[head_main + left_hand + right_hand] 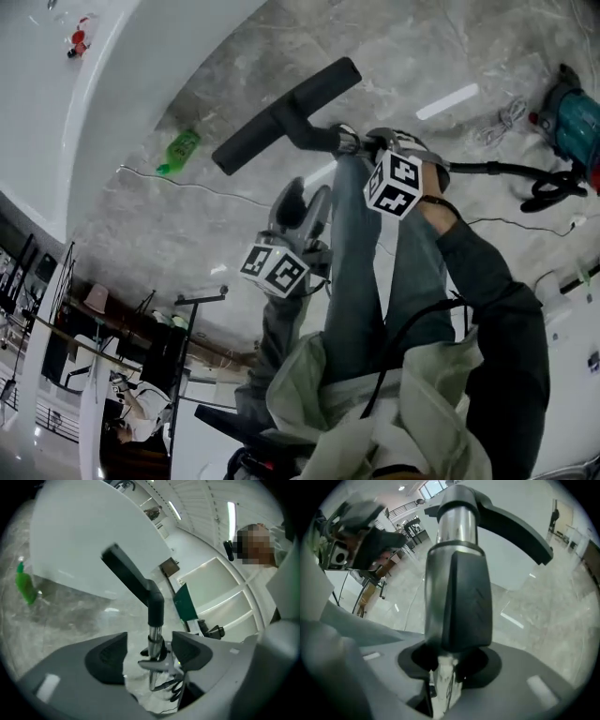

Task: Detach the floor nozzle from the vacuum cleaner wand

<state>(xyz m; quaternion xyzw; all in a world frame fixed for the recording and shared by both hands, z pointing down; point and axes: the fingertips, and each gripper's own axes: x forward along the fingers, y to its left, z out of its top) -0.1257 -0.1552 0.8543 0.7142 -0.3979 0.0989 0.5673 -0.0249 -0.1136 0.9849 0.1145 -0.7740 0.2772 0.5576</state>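
The black floor nozzle (281, 117) is lifted off the marble floor, its neck joined to the chrome wand (346, 141). My right gripper (364, 143) is shut on the wand's dark collar (459, 602); beyond it the chrome tube (457, 524) runs up to the nozzle (513, 527). My left gripper (302, 199) hangs just below and to the left of the wand, open and holding nothing. In the left gripper view the nozzle (131, 576) and the tube (155, 641) show past the left gripper (150, 652), apart from its pads.
A green bottle (180, 150) lies on the floor beside a curved white wall (122, 84). The black hose (506, 171) leads right to the teal vacuum body (572, 127). A thin cable (216, 187) crosses the floor. The person's jeans-clad legs (356, 272) stand under both grippers.
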